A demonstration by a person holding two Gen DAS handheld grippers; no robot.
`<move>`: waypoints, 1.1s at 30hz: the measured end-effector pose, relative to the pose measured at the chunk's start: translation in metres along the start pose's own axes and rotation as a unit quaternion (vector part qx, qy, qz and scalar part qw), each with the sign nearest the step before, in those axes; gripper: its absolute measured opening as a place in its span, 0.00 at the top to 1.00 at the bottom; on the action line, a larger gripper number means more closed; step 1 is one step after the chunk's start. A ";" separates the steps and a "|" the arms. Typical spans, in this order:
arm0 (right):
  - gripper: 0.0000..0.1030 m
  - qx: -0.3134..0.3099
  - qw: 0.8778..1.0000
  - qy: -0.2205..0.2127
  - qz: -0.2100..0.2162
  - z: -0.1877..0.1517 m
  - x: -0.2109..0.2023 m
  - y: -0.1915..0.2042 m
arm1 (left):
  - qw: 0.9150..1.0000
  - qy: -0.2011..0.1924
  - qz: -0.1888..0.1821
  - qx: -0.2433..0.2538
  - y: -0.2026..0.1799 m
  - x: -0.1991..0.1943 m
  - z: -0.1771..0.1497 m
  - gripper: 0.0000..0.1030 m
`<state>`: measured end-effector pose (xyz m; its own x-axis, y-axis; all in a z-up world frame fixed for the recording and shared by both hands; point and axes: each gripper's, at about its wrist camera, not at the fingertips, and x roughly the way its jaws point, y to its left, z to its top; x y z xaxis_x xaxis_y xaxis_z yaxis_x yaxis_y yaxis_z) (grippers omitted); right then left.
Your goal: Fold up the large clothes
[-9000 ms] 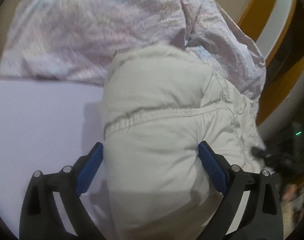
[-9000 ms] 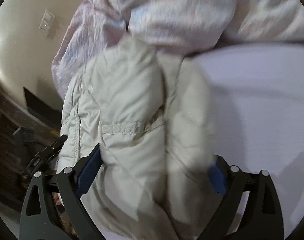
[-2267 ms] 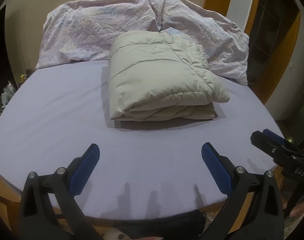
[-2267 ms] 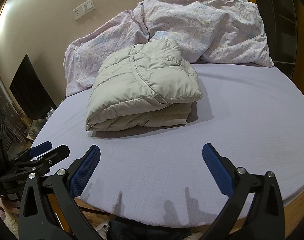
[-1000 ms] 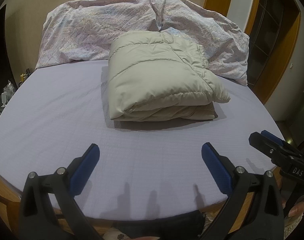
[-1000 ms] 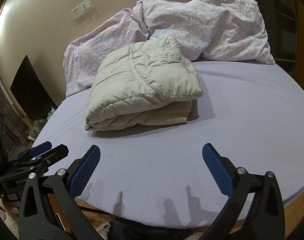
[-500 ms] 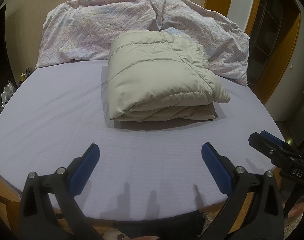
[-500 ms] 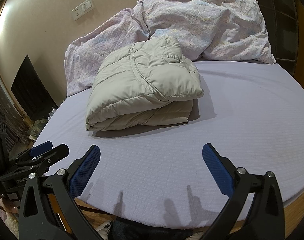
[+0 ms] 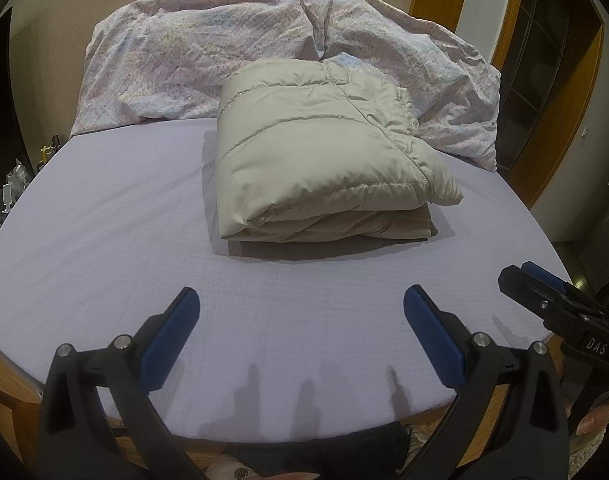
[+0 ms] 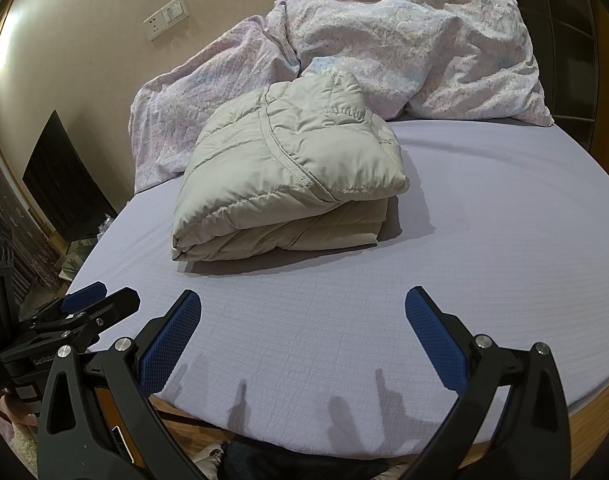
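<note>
Folding step reading as finished; both tools hanging back over the near edge of the bed [image 9: 104, 240], nothing between their fingers; left gripper [image 9: 300, 312] spread wide and empty; right gripper [image 10: 302, 314] likewise released, also showing at the right margin of the left view; next move, by my judgement, calling for little more than a check of the bundle, perhaps pressing the puffed top layer flat or squaring the loose lower edge, which would mean reaching forward well across the sheet, since the garment is lying well apart from both tools

Padded jacket [image 9: 320, 160] sitting folded on the lavender sheet toward the far side of the bed, its back edge touching or just beside the crumpled floral duvet [image 9: 192, 52]; pale beige, quilted in stitched bands, stacked in several layers; top layer bulging and overhanging the flatter layers beneath; looking springy, likely wanting to creep open
</note>
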<state>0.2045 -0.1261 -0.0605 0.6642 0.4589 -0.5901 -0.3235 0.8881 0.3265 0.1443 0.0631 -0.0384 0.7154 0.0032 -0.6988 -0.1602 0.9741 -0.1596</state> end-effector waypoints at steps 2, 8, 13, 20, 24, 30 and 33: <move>0.01 0.001 1.000 0.000 0.000 0.001 -0.001 -0.002 | 1.000 0.000 0.000 0.000 0.000 0.000 0.000 0.02; 0.01 0.001 1.000 0.000 -0.001 0.001 -0.001 -0.002 | 1.000 0.001 -0.001 0.000 0.001 0.000 0.000 0.02; 0.01 0.001 1.000 0.000 0.000 0.001 0.000 -0.002 | 1.000 0.001 0.000 0.000 0.001 0.000 0.000 0.02; 0.01 0.002 1.000 0.000 -0.001 0.000 0.001 0.002 | 1.000 0.001 -0.001 0.000 0.001 0.001 0.000 0.02; 0.01 0.002 1.000 0.000 0.000 0.000 0.001 0.001 | 1.000 -0.002 0.004 0.002 0.003 0.000 -0.002 0.02; 0.01 0.002 1.000 0.001 -0.001 0.000 0.002 0.001 | 1.000 0.000 0.002 0.001 0.003 0.001 -0.002 0.02; 0.01 0.002 1.000 0.000 0.000 0.000 0.002 0.002 | 1.000 0.002 0.002 -0.001 0.004 0.002 -0.002 0.02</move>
<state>0.2051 -0.1237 -0.0609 0.6638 0.4586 -0.5908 -0.3199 0.8881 0.3299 0.1434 0.0663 -0.0421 0.7122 0.0059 -0.7019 -0.1642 0.9736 -0.1584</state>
